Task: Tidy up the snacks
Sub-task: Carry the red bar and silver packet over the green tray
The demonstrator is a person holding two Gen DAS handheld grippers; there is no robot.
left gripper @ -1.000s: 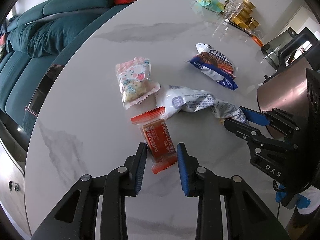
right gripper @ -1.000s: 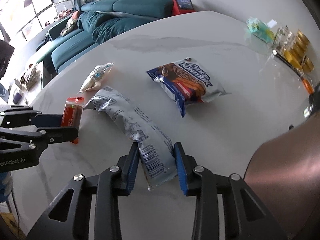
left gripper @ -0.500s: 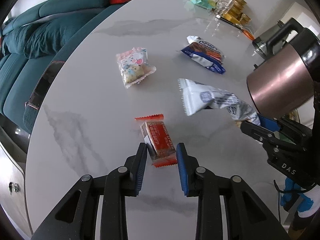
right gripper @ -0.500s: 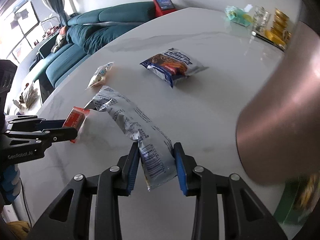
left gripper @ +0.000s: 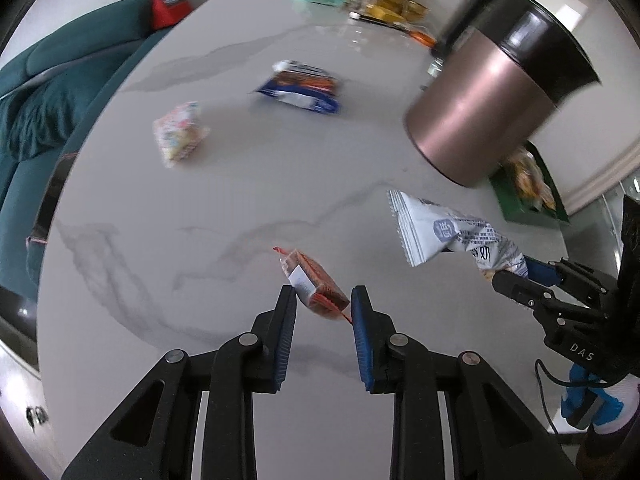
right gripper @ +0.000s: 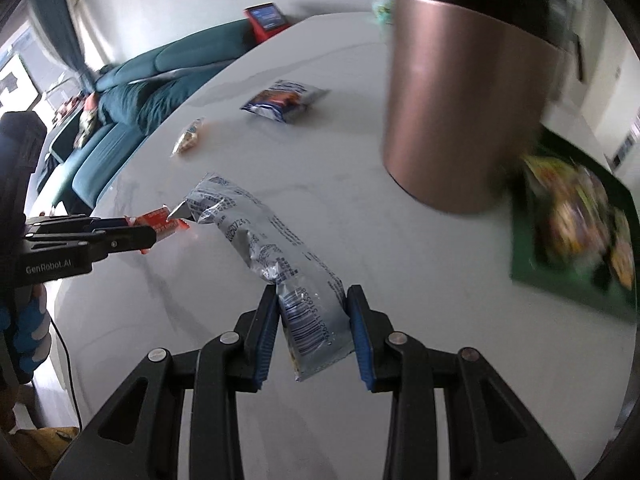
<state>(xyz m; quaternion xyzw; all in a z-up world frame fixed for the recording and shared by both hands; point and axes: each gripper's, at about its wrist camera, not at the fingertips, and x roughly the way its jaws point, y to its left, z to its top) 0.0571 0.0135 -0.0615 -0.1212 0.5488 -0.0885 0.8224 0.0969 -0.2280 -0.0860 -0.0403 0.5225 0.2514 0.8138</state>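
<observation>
Both claws are carrying something right now. The left gripper (left gripper: 323, 307) is clamping a small red snack packet (left gripper: 314, 282) by its near end, and the packet is sitting skewed between the pads, hanging clear above the marble table (left gripper: 224, 200). The right gripper (right gripper: 312, 312) is pinching the barcode end of a long silver snack bag (right gripper: 264, 236), with the rest of the bag sticking out in front of it in mid-air.

Using the copper-coloured kettle (right gripper: 460, 112) as the landmark: the green snack box (right gripper: 568, 224) is tucked just behind it on the right, already holding some packets, and that looks like the drop-off to me. Both held snacks are on the near side of the kettle, the silver bag nearer to it than the red one. A blue cookie bag (left gripper: 300, 88) and a pink candy pouch (left gripper: 180, 136) are lying well left of the kettle, still waiting.

My tip: the kettle is standing right in the way, so I'd be swinging the silver bag round it with its loose end kept high, releasing only over the box. The red packet is looking crooked, so no fast wrist moves.
</observation>
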